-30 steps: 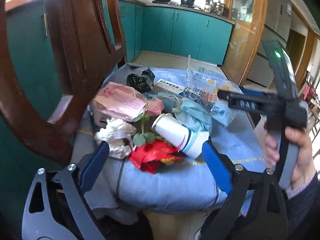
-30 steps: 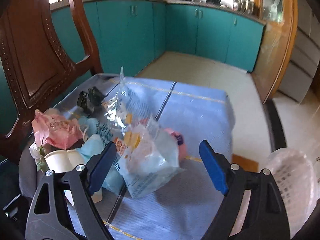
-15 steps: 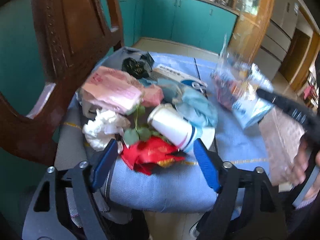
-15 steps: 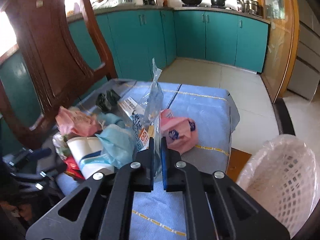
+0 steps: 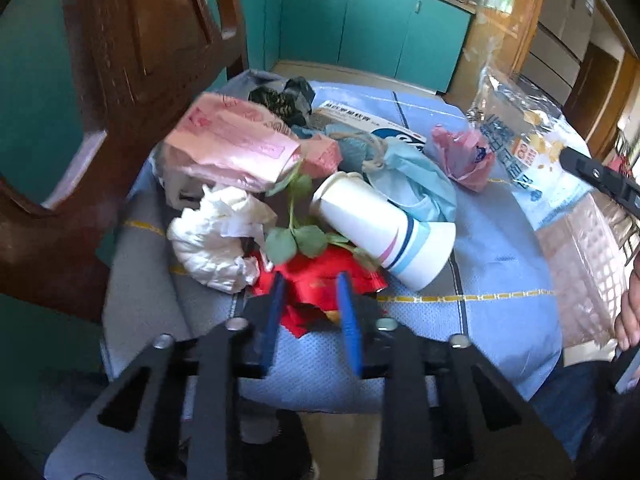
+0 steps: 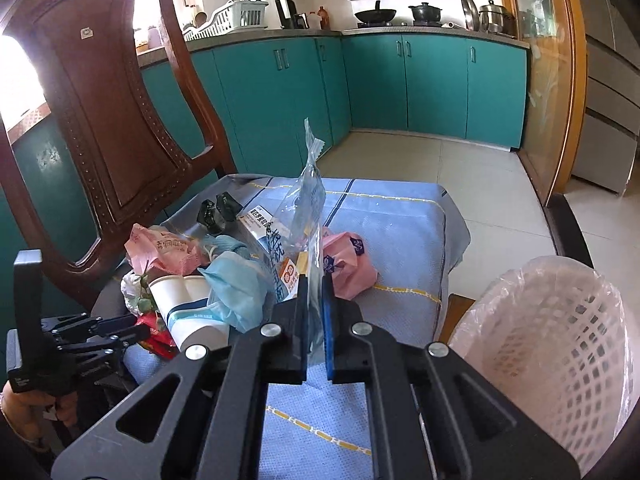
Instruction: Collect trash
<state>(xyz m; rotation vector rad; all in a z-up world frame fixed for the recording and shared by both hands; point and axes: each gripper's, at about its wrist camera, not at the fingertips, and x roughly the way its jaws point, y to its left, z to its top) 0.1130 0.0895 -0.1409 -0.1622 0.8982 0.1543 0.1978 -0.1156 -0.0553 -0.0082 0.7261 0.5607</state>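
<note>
My right gripper (image 6: 314, 280) is clamped on the clear plastic bag (image 6: 308, 204), lifted above the blue cloth (image 6: 392, 216) beside the bin (image 6: 560, 320). My left gripper (image 5: 310, 288) is closing around the red wrapper (image 5: 320, 276) (pads not yet pressing, I think).

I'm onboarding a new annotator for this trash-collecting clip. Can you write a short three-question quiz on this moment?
1. True or false: the right gripper is shut on the clear snack bag.
2. What lies between the closing jaws of the left gripper?
A. paper cup
B. red wrapper
C. crumpled tissue
3. Fill in: beside the cushion, at the right of the right wrist view, stands a white ____ lined with a plastic bag.

Key:
1. True
2. B
3. basket
</note>
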